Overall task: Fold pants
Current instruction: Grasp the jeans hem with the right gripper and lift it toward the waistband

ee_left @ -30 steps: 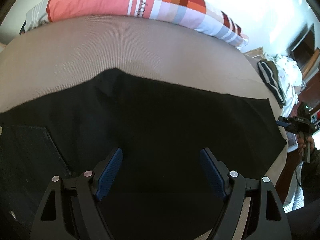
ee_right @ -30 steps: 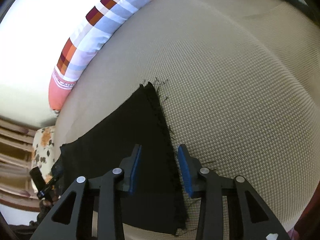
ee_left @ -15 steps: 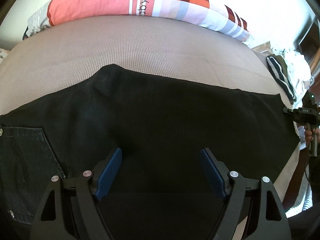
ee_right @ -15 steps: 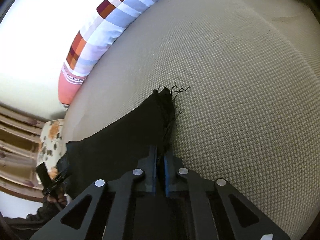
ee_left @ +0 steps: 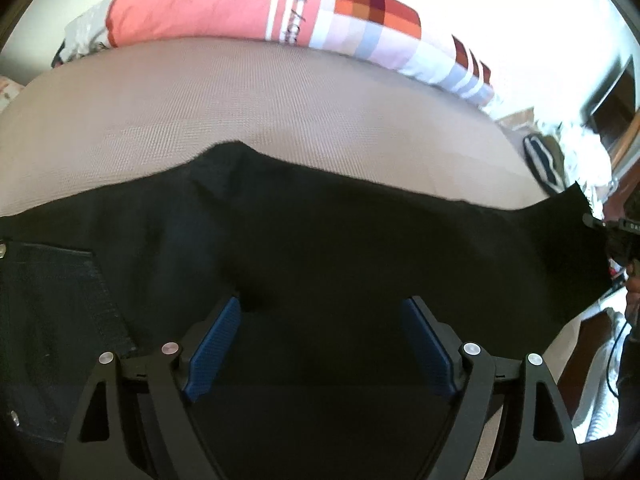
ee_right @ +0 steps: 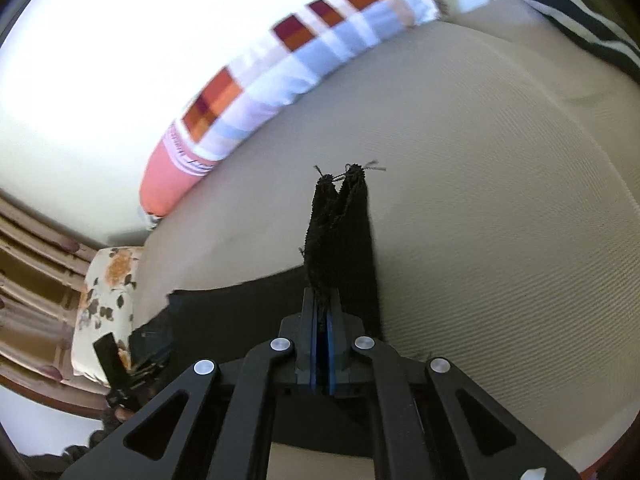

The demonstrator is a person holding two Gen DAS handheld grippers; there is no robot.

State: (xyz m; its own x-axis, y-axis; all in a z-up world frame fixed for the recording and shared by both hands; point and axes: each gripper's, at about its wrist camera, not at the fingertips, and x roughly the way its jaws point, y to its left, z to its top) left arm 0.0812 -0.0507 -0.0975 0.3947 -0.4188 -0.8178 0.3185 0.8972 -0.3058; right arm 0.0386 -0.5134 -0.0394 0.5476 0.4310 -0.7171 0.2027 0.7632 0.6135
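Now right claw (ee_right: 320, 344) pinching frayed hem of black pants (ee_right: 340, 232) — lifted, left claw (ee_left: 320, 344) spread wide above them

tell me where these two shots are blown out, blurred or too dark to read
Left wrist view: the wall behind the patchwork pillow is blown out white, the pillow is slightly smeared, and the black pants are so dark that folds barely show. Right wrist view: the top-left wall is overexposed, the pillow and striped garment are motion-blurred, while the frayed hem at the right gripper stays sharp.

right claw (ee_right: 320, 320) clamped onto pants (ee_right: 340, 232) hem, hem apparently lifted off bed (ee_right: 480, 200)
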